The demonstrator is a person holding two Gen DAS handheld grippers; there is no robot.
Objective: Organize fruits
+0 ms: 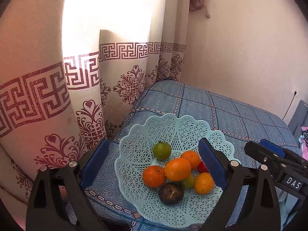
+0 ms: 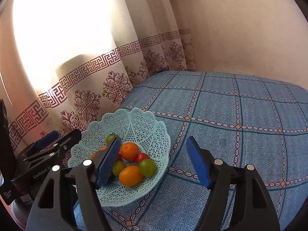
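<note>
A light blue lattice basket [image 1: 134, 140] [image 2: 154, 132] stands on the blue checked tablecloth [image 2: 231, 105] near the curtain. Inside lie several oranges [image 1: 177, 169], a green tomato [image 1: 162, 150], a second green one [image 2: 147, 167], a red tomato [image 1: 202, 166] and a dark round fruit [image 1: 171, 192]. My left gripper [image 1: 153, 142] hovers open over the basket, its blue pads [image 1: 96, 161] on either side of the fruit pile, holding nothing. My right gripper [image 2: 152, 139] is open too, above the basket's right rim, with nothing between its fingers.
A patterned cream curtain [image 1: 86, 88] hangs directly behind and left of the basket. A plain wall [image 1: 240, 57] runs behind the table. A wall socket with a cable [image 1: 295, 93] and pink cloth [image 1: 304, 142] sit at the far right. Bare tablecloth spreads right of the basket.
</note>
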